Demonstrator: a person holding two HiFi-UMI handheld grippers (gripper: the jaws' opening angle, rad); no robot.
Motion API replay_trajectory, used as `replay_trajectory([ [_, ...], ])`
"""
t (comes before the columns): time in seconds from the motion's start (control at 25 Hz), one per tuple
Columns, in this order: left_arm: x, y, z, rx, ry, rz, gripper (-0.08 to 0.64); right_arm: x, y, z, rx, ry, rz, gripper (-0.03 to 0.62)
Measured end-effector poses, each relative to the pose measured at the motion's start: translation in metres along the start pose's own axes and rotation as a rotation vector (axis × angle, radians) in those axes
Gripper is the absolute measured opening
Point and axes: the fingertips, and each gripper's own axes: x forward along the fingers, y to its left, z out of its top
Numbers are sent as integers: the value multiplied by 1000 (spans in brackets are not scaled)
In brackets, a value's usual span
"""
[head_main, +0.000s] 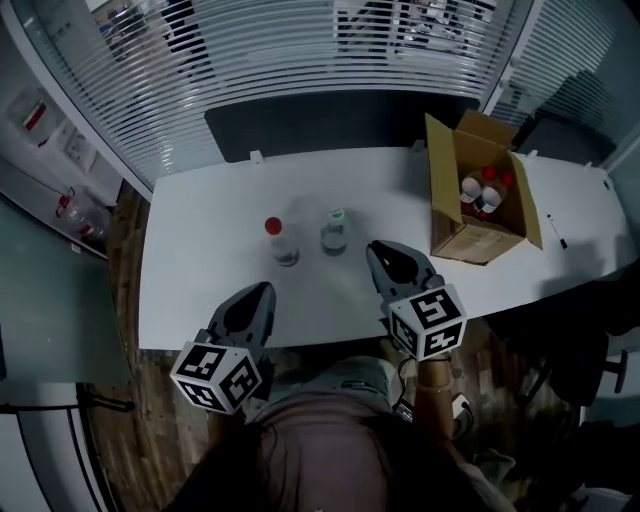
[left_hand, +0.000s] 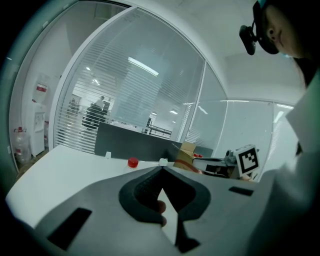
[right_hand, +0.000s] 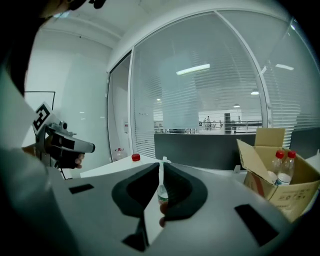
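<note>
Two small clear bottles stand on the white table: a red-capped bottle and, to its right, a green-capped bottle. My left gripper hovers over the table's near edge, short of the red-capped bottle, with its jaws shut on nothing. My right gripper sits just right of the green-capped bottle, jaws closed to a thin slit and holding nothing. Over the left gripper I see the red cap. Through the slit of the right gripper the green-capped bottle shows beyond the tips.
An open cardboard box stands at the table's right, holding red-capped bottles. A pen lies right of it. A dark partition runs along the far edge, with glass walls and blinds behind.
</note>
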Motion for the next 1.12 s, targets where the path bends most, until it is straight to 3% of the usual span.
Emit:
replay_trajectory([
  [0.2,-1,-7,-1,0,-4,-41,8,-25,3,5,47,-41,-34,40],
  [1.12,3,-33,-8,64,33,-161,8,-79,17,5,40,-56,-172,25],
])
